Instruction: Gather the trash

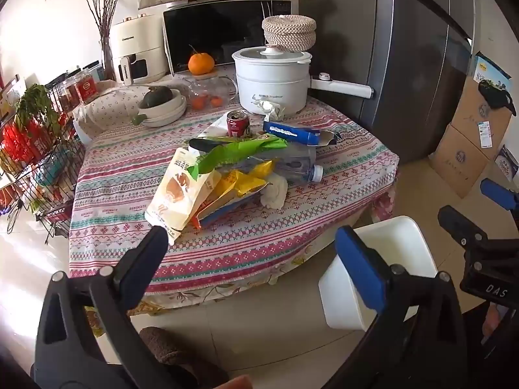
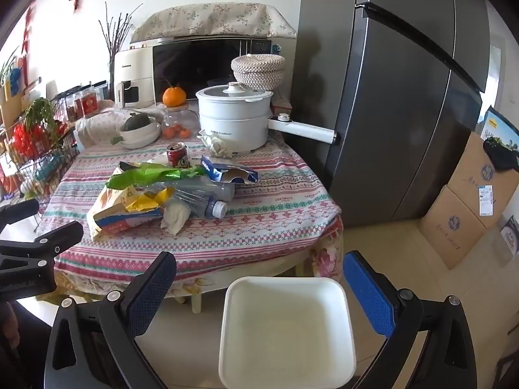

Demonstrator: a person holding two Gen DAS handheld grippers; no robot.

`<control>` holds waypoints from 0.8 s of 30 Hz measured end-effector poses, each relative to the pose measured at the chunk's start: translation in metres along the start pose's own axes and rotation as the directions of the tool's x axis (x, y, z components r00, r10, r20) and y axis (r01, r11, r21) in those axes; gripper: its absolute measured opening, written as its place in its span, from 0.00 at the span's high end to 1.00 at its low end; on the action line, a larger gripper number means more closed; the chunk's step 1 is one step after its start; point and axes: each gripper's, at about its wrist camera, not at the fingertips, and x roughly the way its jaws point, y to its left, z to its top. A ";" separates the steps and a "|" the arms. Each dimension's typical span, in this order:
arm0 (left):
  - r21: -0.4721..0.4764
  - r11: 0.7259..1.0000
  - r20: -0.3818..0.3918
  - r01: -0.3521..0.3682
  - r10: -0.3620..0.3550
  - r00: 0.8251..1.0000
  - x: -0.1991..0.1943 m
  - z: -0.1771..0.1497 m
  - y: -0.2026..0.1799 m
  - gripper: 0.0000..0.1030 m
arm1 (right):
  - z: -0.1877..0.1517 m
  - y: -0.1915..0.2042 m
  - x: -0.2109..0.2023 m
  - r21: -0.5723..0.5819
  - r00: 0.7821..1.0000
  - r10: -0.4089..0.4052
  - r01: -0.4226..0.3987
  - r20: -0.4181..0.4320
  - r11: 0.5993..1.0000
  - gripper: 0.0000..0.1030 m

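Both jaws spread wide and empty, the left gripper (image 1: 249,246) sits nearer the snack-wrapper pile (image 1: 207,181) at its twelve o'clock on the tablecloth (image 1: 123,168), the right gripper (image 2: 259,275) hovering over the white bin (image 2: 285,330).

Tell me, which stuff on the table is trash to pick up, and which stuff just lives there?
Trash job: snack bags, plastic bottle, red can, blue box, crumpled tissue, white bin.

Just there: white pot, orange, microwave, fridge, cardboard boxes.
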 end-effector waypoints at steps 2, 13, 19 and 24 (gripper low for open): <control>0.003 1.000 0.000 0.001 -0.001 1.000 0.001 0.001 -0.002 0.01 | 0.000 0.001 0.000 -0.018 1.000 -0.015 0.015 0.005 1.000 0.00; 0.023 1.000 -0.019 0.003 -0.003 1.000 0.005 -0.010 -0.005 0.01 | -0.006 0.009 0.007 -0.028 0.999 -0.034 0.033 -0.021 0.999 0.00; 0.031 1.000 -0.036 0.003 -0.002 0.999 0.007 -0.015 -0.007 0.01 | -0.005 0.003 0.006 -0.021 0.999 -0.033 0.032 -0.038 0.999 0.00; 0.040 0.999 -0.043 0.002 -0.001 0.999 0.009 -0.016 -0.009 0.01 | -0.006 0.003 0.005 -0.023 0.999 -0.035 0.034 -0.040 0.999 0.00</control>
